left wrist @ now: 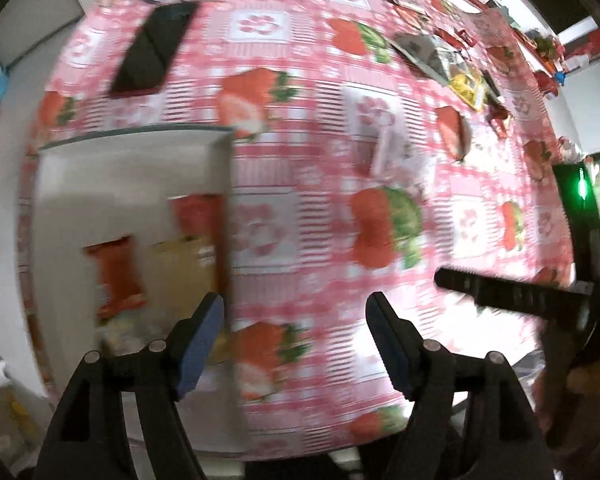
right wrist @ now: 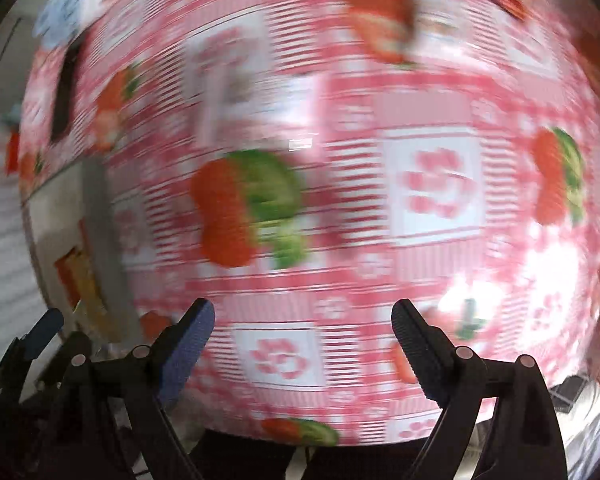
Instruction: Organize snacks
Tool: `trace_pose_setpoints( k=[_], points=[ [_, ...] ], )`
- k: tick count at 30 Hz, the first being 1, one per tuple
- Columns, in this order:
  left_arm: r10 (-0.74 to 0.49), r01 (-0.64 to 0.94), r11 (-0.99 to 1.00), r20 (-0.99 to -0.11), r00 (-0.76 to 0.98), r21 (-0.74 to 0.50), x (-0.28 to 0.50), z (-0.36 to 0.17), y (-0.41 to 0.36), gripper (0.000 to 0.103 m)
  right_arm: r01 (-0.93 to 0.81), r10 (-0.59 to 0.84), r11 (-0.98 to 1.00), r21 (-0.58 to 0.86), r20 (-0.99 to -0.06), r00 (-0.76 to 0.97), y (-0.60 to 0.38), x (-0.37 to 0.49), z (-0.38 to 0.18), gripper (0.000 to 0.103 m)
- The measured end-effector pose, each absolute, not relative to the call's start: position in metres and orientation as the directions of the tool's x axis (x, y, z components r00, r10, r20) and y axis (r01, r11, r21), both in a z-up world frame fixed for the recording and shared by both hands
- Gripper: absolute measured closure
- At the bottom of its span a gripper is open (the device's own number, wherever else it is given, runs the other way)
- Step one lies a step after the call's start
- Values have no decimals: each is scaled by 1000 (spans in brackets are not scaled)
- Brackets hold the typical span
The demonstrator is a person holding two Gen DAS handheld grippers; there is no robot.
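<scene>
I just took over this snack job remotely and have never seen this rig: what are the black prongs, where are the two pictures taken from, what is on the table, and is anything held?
There is no robot. A person carries a hand-held gripper in each hand, with a fisheye camera looking along its two fingers. One picture looks past the left hand-held gripper, the other past the right hand-held gripper. Both are open and hold nothing. Below is a strawberry tablecloth. At the left sits a white tray with an orange-red packet and other blurred packets. Farther off lie a dark phone and loose snack packets. The right view is badly blurred.
</scene>
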State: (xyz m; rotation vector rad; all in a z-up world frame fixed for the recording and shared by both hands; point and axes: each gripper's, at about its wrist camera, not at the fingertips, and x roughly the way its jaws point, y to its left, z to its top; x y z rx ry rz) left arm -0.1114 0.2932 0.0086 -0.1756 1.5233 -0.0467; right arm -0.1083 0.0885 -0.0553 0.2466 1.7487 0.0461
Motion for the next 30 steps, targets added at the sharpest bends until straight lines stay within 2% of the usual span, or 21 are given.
trace_pose_setpoints(
  k=[4,11,16,20,24,26,27,28,30],
  points=[
    [-200,-195,960,-980,19,-200,-81,-7,266,25,217,202,962,168,-969,-145,47,-118,-60,0],
    [-257,-439,869,-966,-7,-228,-29,-39,234,25,291,242,938,190,-958,-152,-9,-143,-75,0],
    [-172,-581,802,-985,4,-142,1,-56,227,25,337,275,917,212,-949,-152,-49,-163,-84,0],
    [-93,-590,805,-995,-35,-54,14,-71,215,25,360,294,905,226,-945,-145,-83,-171,-87,0],
    [-77,-569,822,-995,-61,-29,18,-82,202,25,371,303,899,233,-943,-140,-116,-176,-92,0],
    [-43,-515,857,-996,-81,5,22,-83,194,25,371,302,899,235,-943,-136,-132,-171,-88,0],
    [-17,-485,874,-995,-95,31,25,-84,189,29,370,302,899,236,-944,-132,-140,-165,-87,0],
    [12,-444,894,-994,-106,58,27,-85,183,29,368,301,899,236,-945,-129,-142,-160,-87,0],
    [24,-391,918,-996,-92,58,30,-84,175,33,364,298,901,237,-947,-122,-145,-150,-86,0]
  ],
)
